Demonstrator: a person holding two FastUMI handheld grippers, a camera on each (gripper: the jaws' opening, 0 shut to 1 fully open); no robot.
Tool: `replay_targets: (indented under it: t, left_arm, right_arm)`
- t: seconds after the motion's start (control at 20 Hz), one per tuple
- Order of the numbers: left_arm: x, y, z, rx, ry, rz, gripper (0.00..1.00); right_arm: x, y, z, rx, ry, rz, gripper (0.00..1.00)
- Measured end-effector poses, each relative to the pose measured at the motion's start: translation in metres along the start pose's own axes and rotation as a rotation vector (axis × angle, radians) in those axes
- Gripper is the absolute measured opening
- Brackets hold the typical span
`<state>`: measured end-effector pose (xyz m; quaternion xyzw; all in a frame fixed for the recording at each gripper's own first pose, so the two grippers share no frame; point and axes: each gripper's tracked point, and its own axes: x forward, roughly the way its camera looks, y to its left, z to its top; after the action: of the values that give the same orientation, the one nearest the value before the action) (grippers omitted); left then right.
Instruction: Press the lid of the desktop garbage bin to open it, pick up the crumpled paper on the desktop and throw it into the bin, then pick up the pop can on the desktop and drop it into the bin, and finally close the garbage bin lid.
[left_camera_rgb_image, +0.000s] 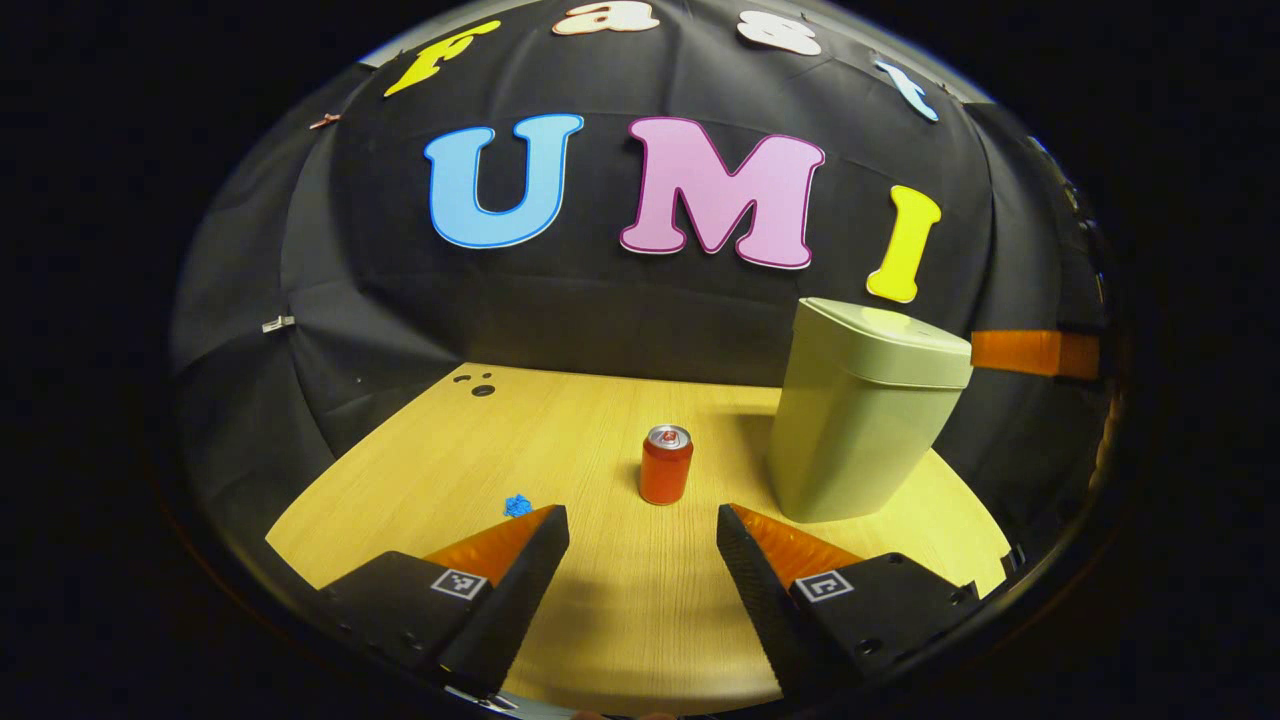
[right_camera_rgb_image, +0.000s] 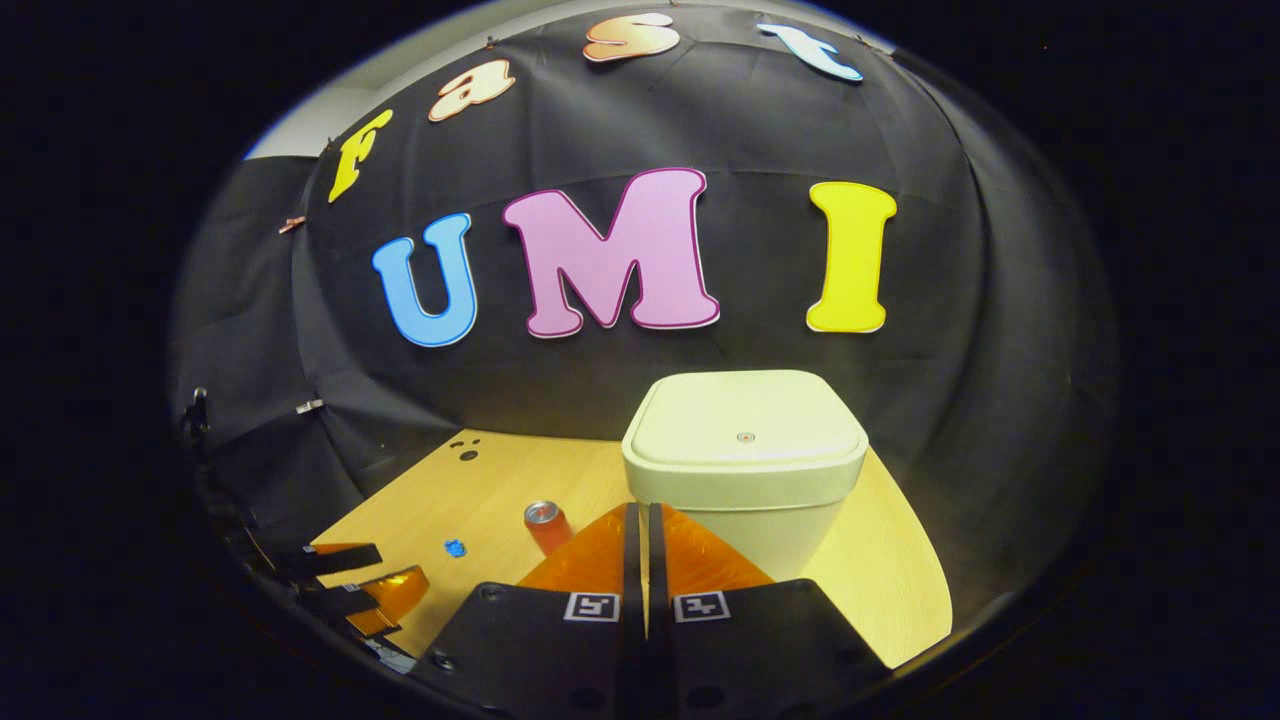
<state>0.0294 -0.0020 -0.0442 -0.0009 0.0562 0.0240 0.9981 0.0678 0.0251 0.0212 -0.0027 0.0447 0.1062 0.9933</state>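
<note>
In the left gripper view, the left claw (left_camera_rgb_image: 642, 530) stands wide open with nothing between its fingers, held low over the wooden counter (left_camera_rgb_image: 560, 440). Straight ahead of the gap stands the red pop can (left_camera_rgb_image: 666, 464), upright and apart from the fingers. The crumpled paper (left_camera_rgb_image: 517, 505), a small blue wad, lies just beyond the tip of the finger on the view's left side. The pale green garbage bin (left_camera_rgb_image: 860, 410) stands to the can's right, its lid (left_camera_rgb_image: 890, 340) down. Since the paper is tiny and flat on the wood, the fingers could easily slide over it or nudge it away; a careless sweep might also tip the can, which would roll.

In the right gripper view, the right claw (right_camera_rgb_image: 645, 530) is closed, fingers together with nothing between them, poised in front of and above the garbage bin (right_camera_rgb_image: 745, 470). The lid (right_camera_rgb_image: 745, 425) is shut, with a small mark near its centre. A press landing off-centre or at a slant may fail to release the catch, or push the light bin backwards along the counter (right_camera_rgb_image: 480, 490). The pop can (right_camera_rgb_image: 545, 522) and paper (right_camera_rgb_image: 455, 547) sit to the left, with the other claw (right_camera_rgb_image: 355, 585) at the lower left edge.
</note>
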Motion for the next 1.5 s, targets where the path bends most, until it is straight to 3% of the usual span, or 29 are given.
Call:
replay_targets:
  t: [0.55,1.1,1.5]
  left_arm:
    - [0.002,0.013,-0.009,-0.001,0.035,0.086,0.96]
    - [0.001,0.021,-0.012,-0.012,0.071,0.213,0.96]
    - [0.002,-0.007,0.01,0.037,0.024,0.155,0.96]
  right_arm:
    - [0.069,-0.062,0.035,-0.066,-0.023,-0.085,0.05]
    - [0.104,-0.069,0.017,-0.067,0.017,-0.048,0.05]
    - [0.104,-0.069,0.009,-0.067,-0.027,-0.002,0.05]
